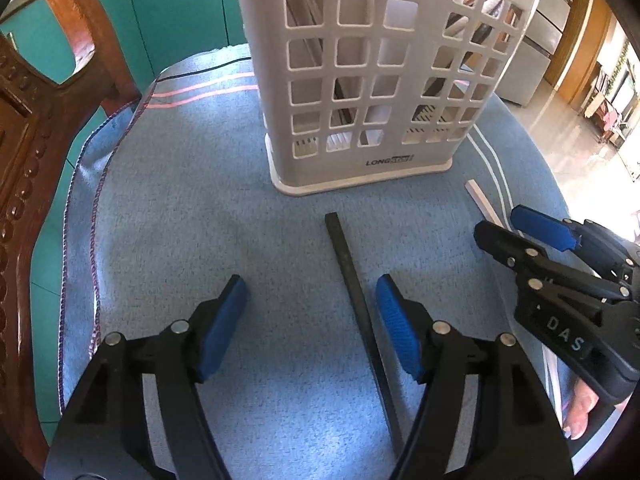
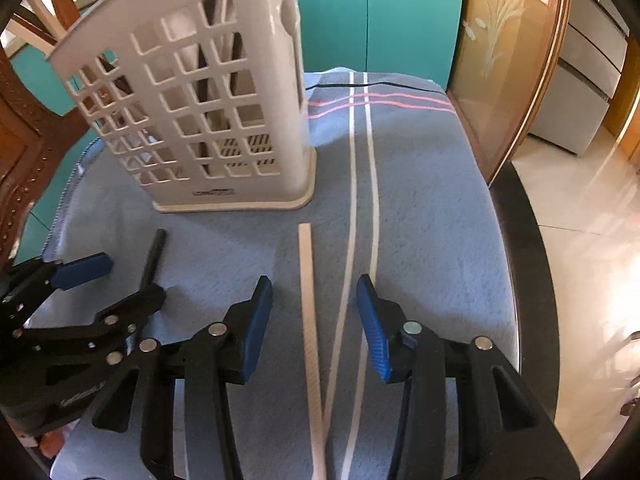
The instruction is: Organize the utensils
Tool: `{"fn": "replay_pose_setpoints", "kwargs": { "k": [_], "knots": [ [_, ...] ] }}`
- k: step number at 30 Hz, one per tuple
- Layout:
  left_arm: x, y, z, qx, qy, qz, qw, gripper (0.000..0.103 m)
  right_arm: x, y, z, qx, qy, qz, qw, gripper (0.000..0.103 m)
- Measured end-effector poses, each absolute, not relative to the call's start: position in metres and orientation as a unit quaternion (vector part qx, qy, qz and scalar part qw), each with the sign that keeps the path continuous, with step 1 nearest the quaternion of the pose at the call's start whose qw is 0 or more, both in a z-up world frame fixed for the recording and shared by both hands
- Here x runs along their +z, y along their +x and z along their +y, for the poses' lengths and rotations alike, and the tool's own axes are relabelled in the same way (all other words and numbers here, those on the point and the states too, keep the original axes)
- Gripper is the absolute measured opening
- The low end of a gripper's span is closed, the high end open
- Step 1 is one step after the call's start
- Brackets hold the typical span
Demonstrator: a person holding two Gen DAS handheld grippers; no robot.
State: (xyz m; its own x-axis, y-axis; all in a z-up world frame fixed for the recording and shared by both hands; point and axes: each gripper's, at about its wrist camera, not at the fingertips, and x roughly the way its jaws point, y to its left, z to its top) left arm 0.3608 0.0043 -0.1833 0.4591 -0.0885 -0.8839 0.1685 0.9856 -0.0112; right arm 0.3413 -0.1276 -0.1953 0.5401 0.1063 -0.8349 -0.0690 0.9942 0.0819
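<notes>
Setting: blue towel (image 1: pixel 200 200) spread over the counter, white lattice utensil holder (image 1: pixel 380 80) upright at the far side, some long pieces already standing inside.
Black chopstick (image 1: pixel 352 280): flat on the towel, in front of the holder and apart from its base; long axis running away from the left claw toward the holder, far tip angled slightly left.
White chopstick (image 2: pixel 308 312): flat on the towel, just left of the towel's two white stripes; long axis likewise pointing from the right claw toward the holder's near right corner, far tip short of the base.
Left claw (image 1: pixel 310 300): spread wide, nothing pinched; black chopstick lies between the fingers, close to the right pad, not touched.
Right claw (image 2: pixel 314 300): spread partway, nothing pinched; white chopstick lies between the fingers, roughly centred, clear of both pads.
Nearer hand: left for the black stick, right for the white one; each stick runs along its claw's own pointing line.
Key relation: sticks lie lengthwise between the fingers, so closing would likely catch each across its narrow width.
Likely step: descent and pinch, then lift into the holder.
</notes>
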Motion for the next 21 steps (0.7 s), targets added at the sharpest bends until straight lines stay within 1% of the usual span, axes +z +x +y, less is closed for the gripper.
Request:
{"fn": "replay_pose_setpoints", "kwargs": {
  "k": [7, 8, 9, 10, 11, 13, 15, 17, 18, 20, 21],
  "knots": [
    [-0.184, 0.360, 0.002, -0.073, 0.041, 0.512, 0.855, 0.068, -0.197, 0.349, -0.123, 0.040, -0.003, 0.471, 0.881, 0.044],
    [-0.185, 0.360, 0.002, -0.074, 0.041, 0.512, 0.855, 0.068, -0.197, 0.349, -0.123, 0.039, -0.002, 0.471, 0.881, 0.041],
    [-0.185, 0.360, 0.002, -0.073, 0.041, 0.511, 0.855, 0.068, -0.197, 0.348, -0.123, 0.037, 0.002, 0.469, 0.882, 0.035],
    [-0.185, 0.355, 0.000, -0.073, 0.041, 0.511, 0.855, 0.068, -0.197, 0.347, -0.123, 0.037, 0.003, 0.468, 0.883, 0.017],
    [-0.185, 0.355, 0.000, -0.073, 0.041, 0.511, 0.855, 0.068, -0.196, 0.346, -0.123, 0.039, 0.004, 0.468, 0.883, 0.007],
    [-0.185, 0.355, 0.000, -0.072, 0.041, 0.511, 0.855, 0.068, -0.196, 0.346, -0.127, 0.044, 0.017, 0.468, 0.882, 0.007],
    [-0.183, 0.352, -0.001, -0.072, 0.040, 0.509, 0.857, 0.059, -0.194, 0.345, -0.134, 0.053, 0.037, 0.465, 0.883, 0.007],
    [-0.181, 0.350, -0.002, -0.074, 0.038, 0.505, 0.859, 0.030, -0.190, 0.344, -0.139, 0.062, 0.054, 0.457, 0.886, 0.007],
    [-0.180, 0.350, -0.003, -0.076, 0.037, 0.506, 0.859, 0.026, -0.187, 0.343, -0.140, 0.064, 0.053, 0.452, 0.888, 0.007],
    [-0.179, 0.350, -0.004, -0.080, 0.036, 0.505, 0.858, 0.013, -0.184, 0.342, -0.140, 0.063, 0.049, 0.448, 0.891, 0.006],
    [-0.179, 0.350, -0.003, -0.080, 0.034, 0.506, 0.858, 0.013, -0.184, 0.344, -0.140, 0.064, 0.050, 0.448, 0.890, 0.006]
  ]
}}
